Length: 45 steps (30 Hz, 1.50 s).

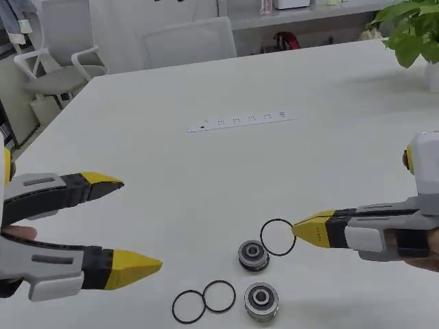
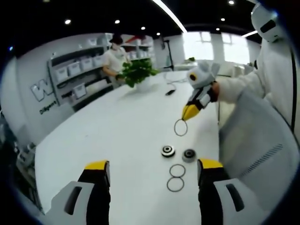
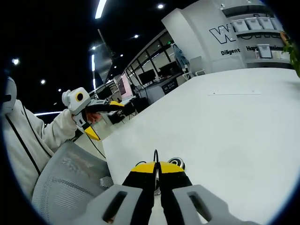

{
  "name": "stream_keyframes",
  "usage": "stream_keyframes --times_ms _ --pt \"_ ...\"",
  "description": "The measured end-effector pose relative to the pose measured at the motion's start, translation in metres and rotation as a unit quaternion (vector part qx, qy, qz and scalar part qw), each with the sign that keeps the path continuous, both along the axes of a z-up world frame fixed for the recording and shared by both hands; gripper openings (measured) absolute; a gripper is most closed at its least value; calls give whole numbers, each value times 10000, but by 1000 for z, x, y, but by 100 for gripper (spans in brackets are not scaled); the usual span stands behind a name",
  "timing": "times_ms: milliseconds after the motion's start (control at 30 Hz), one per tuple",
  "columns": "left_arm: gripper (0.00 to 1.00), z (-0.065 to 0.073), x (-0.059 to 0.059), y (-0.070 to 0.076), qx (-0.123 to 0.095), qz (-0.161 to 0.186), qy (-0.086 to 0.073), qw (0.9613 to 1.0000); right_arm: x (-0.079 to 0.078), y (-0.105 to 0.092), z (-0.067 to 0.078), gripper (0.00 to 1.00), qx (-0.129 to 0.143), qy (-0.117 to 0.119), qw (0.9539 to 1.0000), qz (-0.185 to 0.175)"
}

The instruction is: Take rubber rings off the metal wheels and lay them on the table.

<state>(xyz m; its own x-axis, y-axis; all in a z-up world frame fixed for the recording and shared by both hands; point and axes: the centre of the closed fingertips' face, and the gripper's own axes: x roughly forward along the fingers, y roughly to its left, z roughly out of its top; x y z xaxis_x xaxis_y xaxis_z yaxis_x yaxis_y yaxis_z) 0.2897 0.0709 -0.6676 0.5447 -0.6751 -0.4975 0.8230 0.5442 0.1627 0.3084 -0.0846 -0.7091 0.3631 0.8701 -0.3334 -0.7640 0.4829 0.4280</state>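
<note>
Near the front edge of the white surface (image 1: 206, 171) stand two metal wheels, a farther wheel (image 1: 253, 253) and a nearer wheel (image 1: 261, 300). Just left of the nearer wheel, two loose rings (image 1: 173, 306) lie flat, side by side and touching. The right hand-held gripper (image 1: 296, 230), jaws closed, pinches a third ring (image 1: 261, 237) by its rim; this ring is just beside the farther wheel, on the side toward the right edge. The left hand-held gripper (image 1: 140, 223), jaws spread wide and holding nothing, hovers toward the left edge, well apart from the wheels. Toward the far edge is a recessed socket strip (image 1: 240, 121); at the far right corner, a plant (image 1: 411, 31).
</note>
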Motion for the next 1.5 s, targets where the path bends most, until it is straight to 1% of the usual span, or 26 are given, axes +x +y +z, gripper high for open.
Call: stream_keyframes --times_ms 67,133,200,233,300,367,500,633,733,833,967,1133,1233,1333,1500 --pt "81 0 -4 4 25 1 -16 10000 -2 1 5 0 42 -21 10000 5" --pt "81 -2 -9 11 93 40 -26 9999 -5 3 11 0 110 -33 9999 24" --pt "82 -2 -13 17 94 107 -45 9999 -9 4 14 0 170 6 9998 52" --pt "84 -1 -14 19 63 155 -42 9999 -10 5 16 0 185 6 9998 54" --pt "86 -1 -18 24 -77 270 -29 9996 -14 6 19 0 184 -8 9998 76" --pt "86 -2 -23 25 -212 313 -34 9993 -16 6 23 0 192 -30 9998 91" --pt "89 -9 -32 27 -338 372 57 9987 -21 6 31 0 204 -69 9997 108" --pt "91 -14 -38 30 -473 448 135 9978 -24 7 36 0 151 -127 9997 168" --pt "91 -13 -40 31 -638 552 173 9963 -24 7 38 0 90 -180 9996 203" --pt "94 -11 -41 31 -711 577 138 9957 -24 9 42 0 80 -205 9995 229" --pt "96 -14 -41 34 -748 631 187 9950 -26 14 46 0 80 -244 9992 309" --pt "96 -20 -42 37 -819 695 260 9939 -28 21 48 0 19 -258 9987 432" --pt "96 -24 -43 39 -843 732 309 9933 -29 27 51 0 6 -275 9981 544" --pt "95 -25 -44 39 -861 756 320 9929 -29 33 56 0 65 -236 9978 619" --pt "95 -28 -44 42 -899 806 340 9921 -28 45 65 0 131 -252 9968 742"
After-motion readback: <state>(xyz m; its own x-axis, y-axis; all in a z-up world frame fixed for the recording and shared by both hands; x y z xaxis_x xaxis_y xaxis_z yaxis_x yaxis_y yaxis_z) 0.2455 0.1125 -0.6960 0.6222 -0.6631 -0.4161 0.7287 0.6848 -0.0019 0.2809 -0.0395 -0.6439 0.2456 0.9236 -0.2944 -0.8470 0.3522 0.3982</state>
